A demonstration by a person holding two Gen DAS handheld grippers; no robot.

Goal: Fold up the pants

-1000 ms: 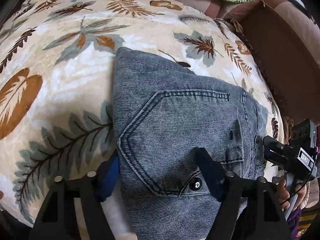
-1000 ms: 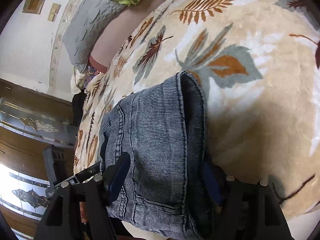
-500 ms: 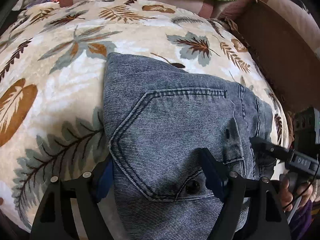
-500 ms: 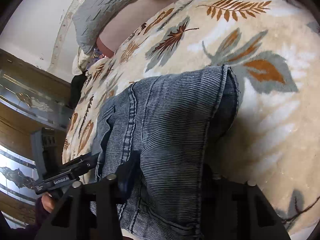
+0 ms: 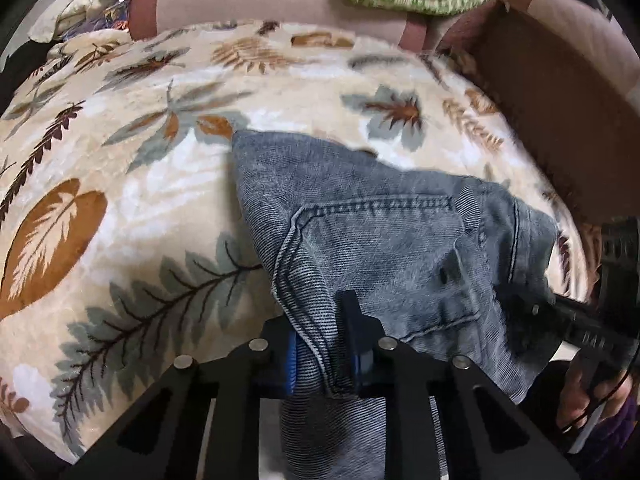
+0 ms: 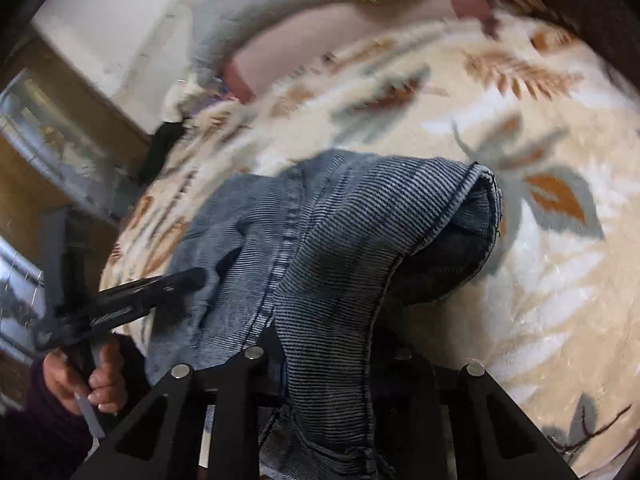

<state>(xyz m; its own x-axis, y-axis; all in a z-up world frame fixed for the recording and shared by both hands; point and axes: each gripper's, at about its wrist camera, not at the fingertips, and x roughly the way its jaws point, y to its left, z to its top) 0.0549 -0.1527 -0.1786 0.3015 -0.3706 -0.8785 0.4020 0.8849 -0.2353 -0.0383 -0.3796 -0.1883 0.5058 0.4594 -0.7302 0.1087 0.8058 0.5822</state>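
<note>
The folded jeans (image 5: 392, 240) lie on the leaf-print blanket (image 5: 120, 208), their near edge bunched up. My left claw (image 5: 324, 356) is closing, pinching denim by the pocket; my right claw (image 6: 328, 364) is closing on a fold too.

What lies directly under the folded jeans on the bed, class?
The jeans rest on a cream blanket with a leaf print, which shows all around them. The patch beneath the denim is covered, so whether anything else lies there cannot be seen.
</note>
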